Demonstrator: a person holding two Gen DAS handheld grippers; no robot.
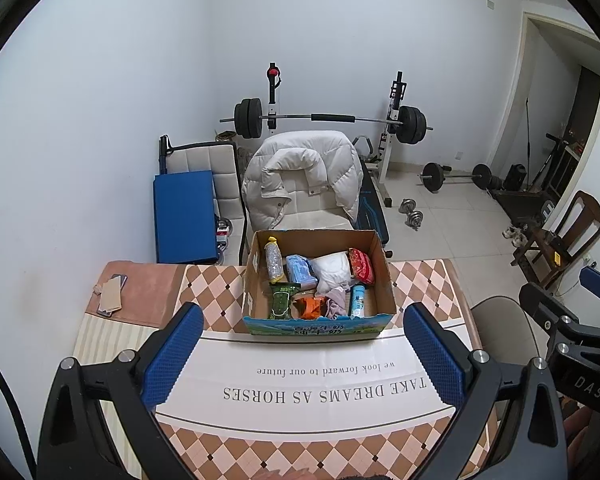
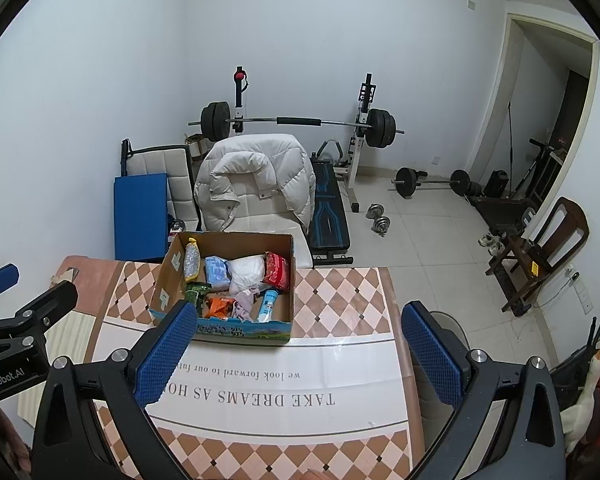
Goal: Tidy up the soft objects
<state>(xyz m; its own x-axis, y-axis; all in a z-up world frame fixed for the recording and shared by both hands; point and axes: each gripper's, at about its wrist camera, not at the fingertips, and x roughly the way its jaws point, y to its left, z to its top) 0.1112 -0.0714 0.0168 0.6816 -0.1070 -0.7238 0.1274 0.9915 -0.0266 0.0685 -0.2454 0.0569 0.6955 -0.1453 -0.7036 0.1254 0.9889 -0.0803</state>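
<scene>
A cardboard box [image 1: 318,280] packed with soft packets and cloths, a white bundle [image 1: 332,270] among them, is set at the tabletop's [image 1: 300,392] far edge, near its middle. Bare checked cloth is left on both sides and toward the near edge. The left gripper [image 1: 304,354] and right gripper [image 2: 300,354] are held spread wide and empty above the near half, well apart from the box.

You're in a home room used as a gym: a barbell [image 1: 326,119] on a rack, a bench [image 2: 330,216] and dumbbells [image 1: 411,213] on tiled floor. A jacket [image 1: 302,178] draped over a chair and a checkered table [image 1: 216,292] show it's lived in.
</scene>
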